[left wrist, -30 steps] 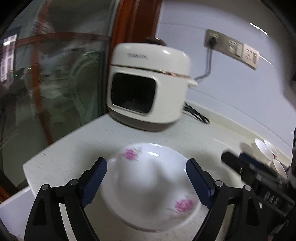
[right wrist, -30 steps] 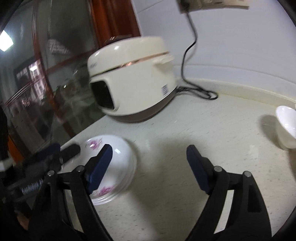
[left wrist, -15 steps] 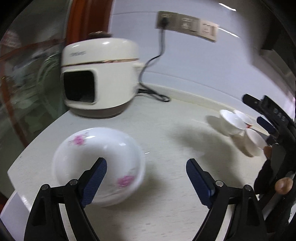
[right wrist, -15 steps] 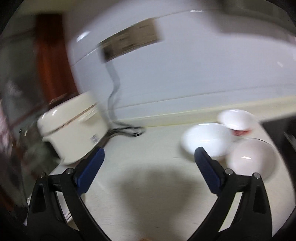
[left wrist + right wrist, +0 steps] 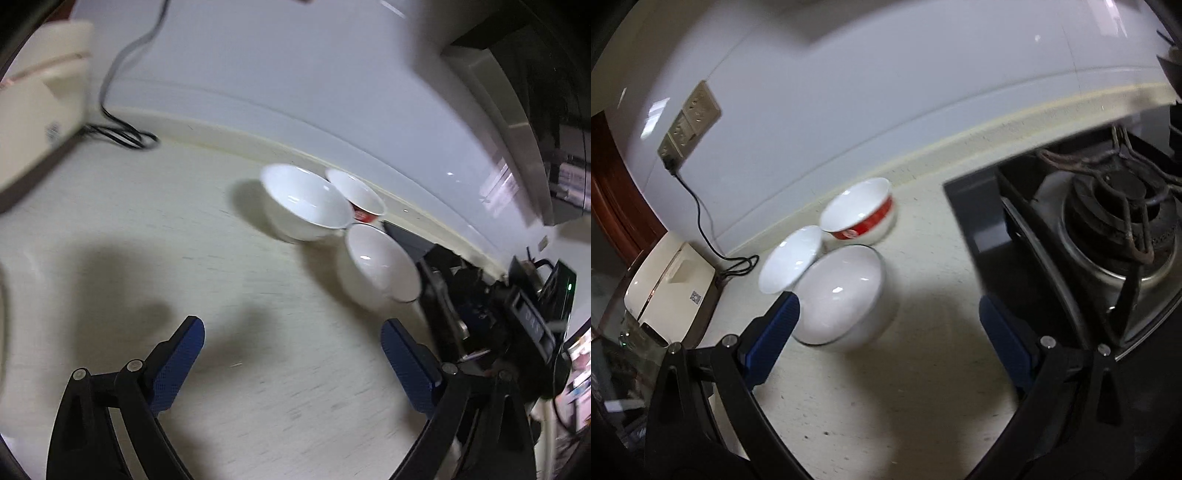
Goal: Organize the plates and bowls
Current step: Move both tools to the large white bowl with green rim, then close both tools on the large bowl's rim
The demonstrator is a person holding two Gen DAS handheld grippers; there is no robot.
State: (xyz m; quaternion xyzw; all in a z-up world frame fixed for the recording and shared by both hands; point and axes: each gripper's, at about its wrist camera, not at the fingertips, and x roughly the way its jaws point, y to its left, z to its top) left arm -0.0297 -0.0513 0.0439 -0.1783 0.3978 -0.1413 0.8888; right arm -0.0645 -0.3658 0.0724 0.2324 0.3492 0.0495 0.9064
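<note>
Three bowls stand close together on the pale counter near the back wall. A plain white bowl, a red-banded bowl and a larger white bowl. My left gripper is open and empty over bare counter, short of the bowls. My right gripper is open and empty, its left finger beside the larger white bowl. The right gripper's body shows at the right of the left wrist view.
A cream rice cooker with a black cord stands at the left. A wall socket is above it. A black gas hob with a burner lies right of the bowls.
Both grippers have swung right, away from the flowered plate and rice cooker, toward the three bowls. The right gripper has come close over the larger white bowl. The plate has left view.
</note>
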